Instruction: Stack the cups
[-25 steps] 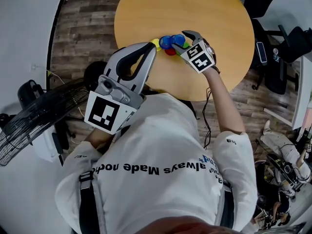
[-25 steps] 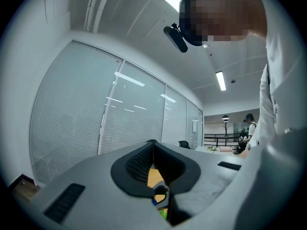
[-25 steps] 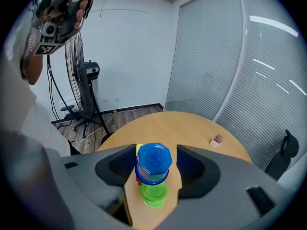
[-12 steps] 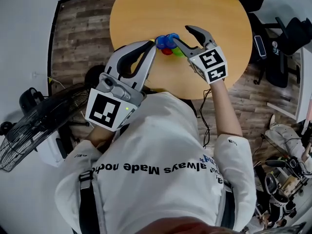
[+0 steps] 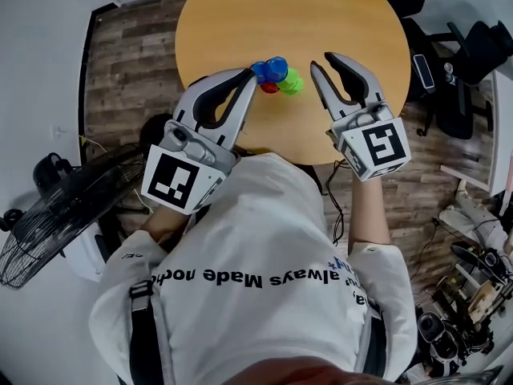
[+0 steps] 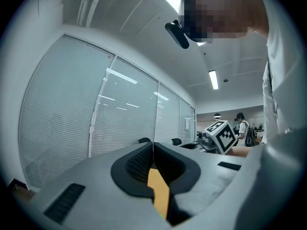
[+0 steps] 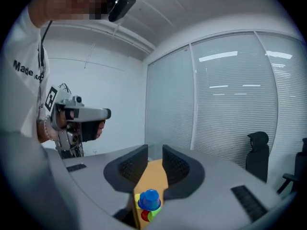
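Plastic cups [image 5: 276, 74], blue topmost, are clustered on the table [image 5: 240, 14] near its edge; they are judged light, stiff and slick, best pinched at a rim; left gripper [image 5: 252, 77] jaws are pressed together, empty; right gripper [image 5: 324, 61] jaws are closing on nothing, just beside the cups.

**An office meeting room, glass-walled**

You stand at a round wooden table [image 5: 337, 14] on a wood-plank floor [image 5: 128, 54]. Black swivel chairs [image 5: 449, 87] stand off to your right and a floor fan [image 5: 48, 223] sits to your left. Tall glass partition walls [image 6: 72, 114] run around you, lined with closed slatted blinds, and another dark chair [image 7: 259, 150] stands against them. The white ceiling overhead carries long strip lights [image 6: 213, 79]. Past the partitions, the space opens onto a wider lit work area where a person [image 6: 240, 123] wearing a backpack stands. A clutter of equipment and cables [image 5: 469, 295] lies on the floor at your far right.
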A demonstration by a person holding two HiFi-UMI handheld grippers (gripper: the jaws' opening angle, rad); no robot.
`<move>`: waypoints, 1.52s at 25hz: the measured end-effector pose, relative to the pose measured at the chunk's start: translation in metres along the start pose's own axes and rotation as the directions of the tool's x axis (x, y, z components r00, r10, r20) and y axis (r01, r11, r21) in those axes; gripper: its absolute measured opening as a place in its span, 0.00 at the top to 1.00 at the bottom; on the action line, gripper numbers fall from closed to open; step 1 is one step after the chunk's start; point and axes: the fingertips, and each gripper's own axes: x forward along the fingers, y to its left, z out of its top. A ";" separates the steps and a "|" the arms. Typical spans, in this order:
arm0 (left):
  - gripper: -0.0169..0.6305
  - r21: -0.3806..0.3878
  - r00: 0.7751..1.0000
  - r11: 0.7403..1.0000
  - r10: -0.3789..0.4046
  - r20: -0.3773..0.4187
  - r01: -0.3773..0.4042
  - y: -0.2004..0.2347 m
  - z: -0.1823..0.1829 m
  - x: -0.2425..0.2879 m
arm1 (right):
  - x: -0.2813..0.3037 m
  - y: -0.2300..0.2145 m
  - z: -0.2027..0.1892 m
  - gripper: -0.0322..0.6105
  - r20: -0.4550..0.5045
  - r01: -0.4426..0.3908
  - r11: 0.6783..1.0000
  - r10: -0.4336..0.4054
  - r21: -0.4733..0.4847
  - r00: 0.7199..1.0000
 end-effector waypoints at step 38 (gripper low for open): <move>0.94 0.007 0.998 0.998 -0.061 -0.007 0.061 -0.024 0.007 0.017 | -0.091 0.025 0.067 0.89 0.156 0.103 0.994 -0.106 0.027 0.982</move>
